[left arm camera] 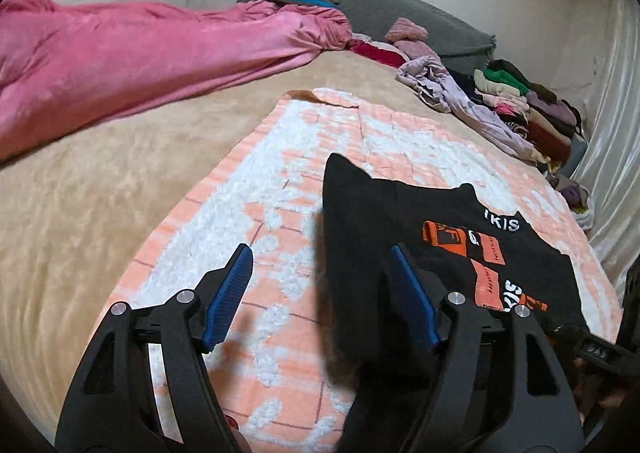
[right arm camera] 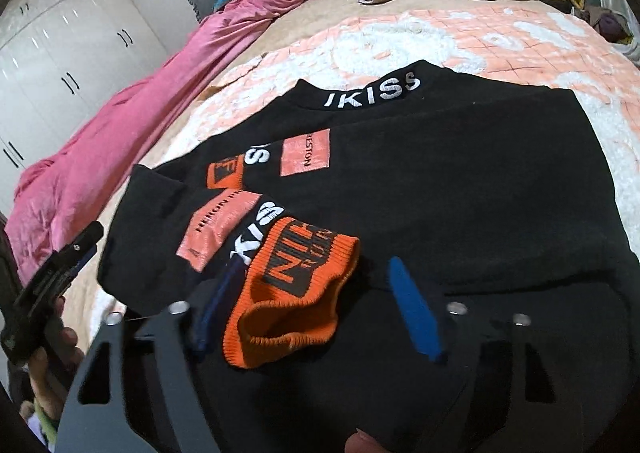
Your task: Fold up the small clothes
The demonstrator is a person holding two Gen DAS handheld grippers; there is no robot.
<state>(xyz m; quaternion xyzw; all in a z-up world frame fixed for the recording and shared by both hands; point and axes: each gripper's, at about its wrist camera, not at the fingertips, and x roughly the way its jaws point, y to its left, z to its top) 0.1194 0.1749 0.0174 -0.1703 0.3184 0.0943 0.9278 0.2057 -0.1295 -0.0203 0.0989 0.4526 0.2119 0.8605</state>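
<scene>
Left gripper (left arm camera: 322, 293): its two blue-padded fingers (left arm camera: 228, 293) stand apart with nothing between them, above the near left edge of the black sweater (left arm camera: 400, 237); one pad hangs over the quilt, the other over black cloth. Right gripper (right arm camera: 316, 305): the fingers are also spread, and the orange cuff (right arm camera: 288, 293) of a folded-in sleeve lies in the gap. The left pad is at or against the cuff's edge and the right pad (right arm camera: 412, 309) stands clear of it, so no pinch is made; probably the cuff has been laid here to keep the sleeve inside the body outline.

The sweater lies flat, front up, on the orange-and-white quilt (left arm camera: 256, 189), collar toward the far edge and hem toward the near edge. One sleeve is folded across the chest print; the other is not clearly visible. The quilt presumably serves as a flat folding surface, spread over the tan bed cover (left arm camera: 100, 193).

Counts: two grippers, one sweater in hand, one orange cuff showing, one quilt. Along the bed's far right edge runs one pile of clothes (left arm camera: 516, 105), too jumbled to count, likely awaiting folding. One pink blanket (left arm camera: 120, 61) is bunched along the far left edge. A hand (right arm camera: 52, 357) grips the other tool at the right view's left margin.
</scene>
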